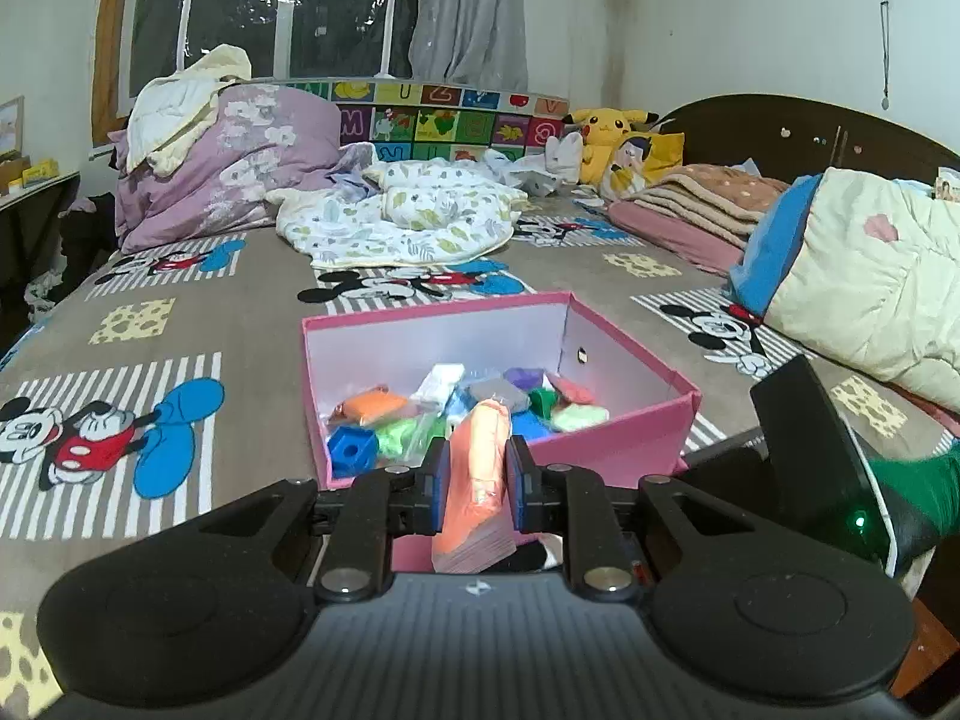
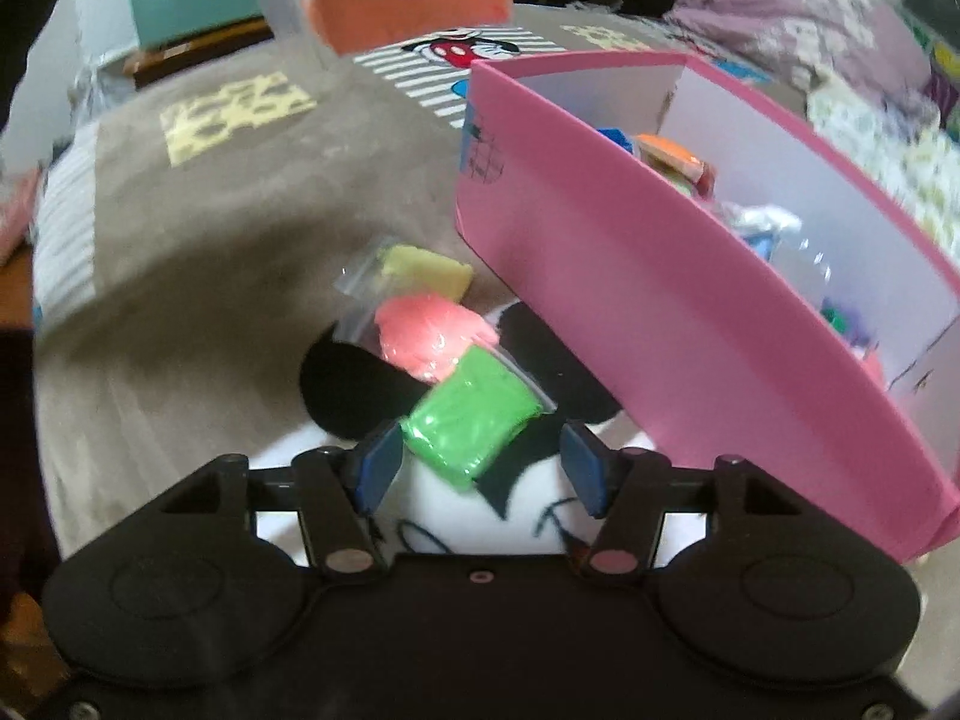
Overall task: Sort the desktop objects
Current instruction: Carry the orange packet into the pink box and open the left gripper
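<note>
left gripper (image 1: 477,483): fingers clamped together, tilted gently down | right gripper (image 2: 480,468): fingers parted, pitched steeply down

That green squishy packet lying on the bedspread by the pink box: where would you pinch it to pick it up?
Judging by its pose, across the narrow middle of the green packet, coming down from above. It lies flat and slanted on the bedspread, and the right hand-held gripper hangs open over its near end. Pinching farther up risks catching the pink packet beside it.

Dim indoor light, lamp glare on window (image 1: 288,12), right view blurred, perhaps motion, edges warped
</note>
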A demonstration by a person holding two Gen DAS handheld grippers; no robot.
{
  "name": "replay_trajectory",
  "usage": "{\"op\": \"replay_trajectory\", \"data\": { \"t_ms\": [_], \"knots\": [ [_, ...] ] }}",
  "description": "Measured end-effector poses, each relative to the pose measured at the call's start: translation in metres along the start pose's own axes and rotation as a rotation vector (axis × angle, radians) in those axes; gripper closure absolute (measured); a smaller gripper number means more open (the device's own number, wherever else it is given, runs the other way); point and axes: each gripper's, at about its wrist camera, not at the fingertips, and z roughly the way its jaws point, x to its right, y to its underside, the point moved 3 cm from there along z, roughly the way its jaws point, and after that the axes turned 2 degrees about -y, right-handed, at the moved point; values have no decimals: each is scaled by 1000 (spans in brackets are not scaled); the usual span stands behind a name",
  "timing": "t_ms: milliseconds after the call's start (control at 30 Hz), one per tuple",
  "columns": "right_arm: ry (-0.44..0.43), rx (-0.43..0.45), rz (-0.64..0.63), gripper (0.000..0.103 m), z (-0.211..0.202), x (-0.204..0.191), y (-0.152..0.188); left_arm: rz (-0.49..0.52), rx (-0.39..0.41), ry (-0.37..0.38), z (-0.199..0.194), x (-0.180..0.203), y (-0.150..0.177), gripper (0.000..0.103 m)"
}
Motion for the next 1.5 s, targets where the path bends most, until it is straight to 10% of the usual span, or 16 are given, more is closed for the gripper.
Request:
{"op": "replay_trajectory", "data": {
  "t_ms": [633, 1400, 1500],
  "knots": [
    [-46, -48, 374, 42, 29, 24, 2, -151, -110, 17, 88, -15, -34, 85],
    [-76, -23, 428, 43, 16, 41, 10, -70, -393, -137, 181, -11, -18, 84],
    [-73, -22, 431, 43, 15, 43, 11, -102, -399, -137, 182, -17, -16, 69]
  ]
}}
